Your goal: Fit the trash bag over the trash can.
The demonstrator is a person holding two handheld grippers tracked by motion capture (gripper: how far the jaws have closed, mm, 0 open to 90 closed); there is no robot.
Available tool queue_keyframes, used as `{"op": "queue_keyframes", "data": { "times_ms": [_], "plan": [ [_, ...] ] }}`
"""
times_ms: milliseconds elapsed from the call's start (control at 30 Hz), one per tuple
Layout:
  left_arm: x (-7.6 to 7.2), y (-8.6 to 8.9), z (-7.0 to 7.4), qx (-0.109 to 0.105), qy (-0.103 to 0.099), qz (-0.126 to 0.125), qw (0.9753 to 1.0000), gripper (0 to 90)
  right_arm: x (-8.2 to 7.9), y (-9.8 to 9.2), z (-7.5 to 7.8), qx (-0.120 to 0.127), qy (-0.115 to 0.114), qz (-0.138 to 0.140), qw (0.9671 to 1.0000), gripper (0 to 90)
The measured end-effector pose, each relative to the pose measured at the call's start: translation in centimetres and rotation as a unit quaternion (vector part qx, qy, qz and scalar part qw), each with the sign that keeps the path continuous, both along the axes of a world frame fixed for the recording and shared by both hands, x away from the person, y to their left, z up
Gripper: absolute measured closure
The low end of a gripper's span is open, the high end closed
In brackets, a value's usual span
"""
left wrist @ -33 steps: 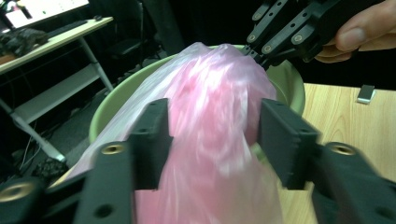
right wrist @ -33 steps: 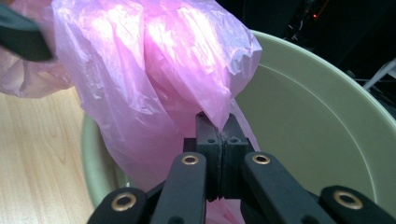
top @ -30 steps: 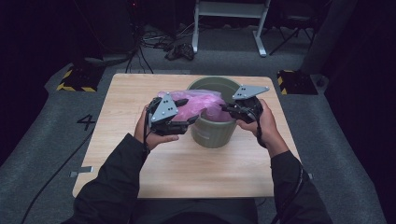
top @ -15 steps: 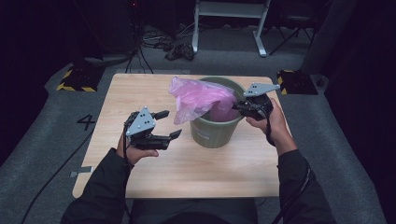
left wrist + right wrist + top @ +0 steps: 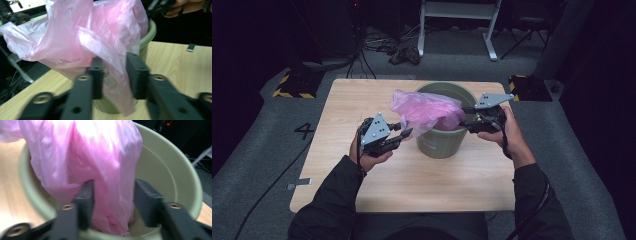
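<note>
An olive-green bin (image 5: 442, 145) stands on the wooden table (image 5: 342, 105). A crumpled pink plastic bag (image 5: 424, 110) sits in it and spills over its left rim. My left gripper (image 5: 404, 131) is open at the bin's left side. In the left gripper view a hanging fold of the bag (image 5: 75, 37) lies between the left gripper's (image 5: 113, 75) spread jaws, in front of the bin (image 5: 150, 30). My right gripper (image 5: 463, 120) is open at the bin's right rim. In the right gripper view its (image 5: 113, 195) jaws straddle the bag (image 5: 95, 152) inside the bin (image 5: 170, 175).
The table's front half (image 5: 432, 185) is bare wood. Beyond the table stand a white metal frame (image 5: 457, 15) and cables on grey carpet. Yellow-black striped blocks (image 5: 292, 85) lie by the far corners. A "4" (image 5: 305, 130) is marked on the floor at left.
My left gripper swung out to the left of the bin half a second ago and has come back right to the bag's hanging edge. The right gripper has stayed at the right rim.
</note>
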State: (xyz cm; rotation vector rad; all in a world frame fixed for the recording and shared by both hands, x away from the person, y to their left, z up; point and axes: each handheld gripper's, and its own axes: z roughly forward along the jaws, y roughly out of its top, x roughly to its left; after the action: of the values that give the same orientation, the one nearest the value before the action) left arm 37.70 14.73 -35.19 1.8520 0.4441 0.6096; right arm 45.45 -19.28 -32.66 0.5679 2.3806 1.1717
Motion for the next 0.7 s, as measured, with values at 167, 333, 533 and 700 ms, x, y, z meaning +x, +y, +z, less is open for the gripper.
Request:
{"op": "queue_keyframes", "data": {
  "times_ms": [167, 333, 533, 700],
  "plan": [
    [0.1, 0.2, 0.3, 0.010, -0.010, -0.010, 0.9998, 88.2, -1.3, -0.4, 0.8, 0.022, -0.029, 0.013, 0.9993, 26.1],
    [-0.2, 0.2, 0.7, 0.014, -0.018, -0.012, 0.9997, 88.7, -2.5, -0.1, 2.6, 0.059, -0.050, 0.026, 0.9967, 25.1],
    [-1.1, 0.0, 1.3, 0.021, -0.032, -0.025, 0.9990, 88.7, -4.0, 1.9, 3.9, 0.062, -0.073, 0.048, 0.9943, 25.8],
    [-1.6, -0.1, 1.7, 0.021, -0.038, -0.038, 0.9984, 88.7, -4.0, 4.2, 3.8, 0.038, -0.072, 0.069, 0.9943, 25.5]
  ]
}}
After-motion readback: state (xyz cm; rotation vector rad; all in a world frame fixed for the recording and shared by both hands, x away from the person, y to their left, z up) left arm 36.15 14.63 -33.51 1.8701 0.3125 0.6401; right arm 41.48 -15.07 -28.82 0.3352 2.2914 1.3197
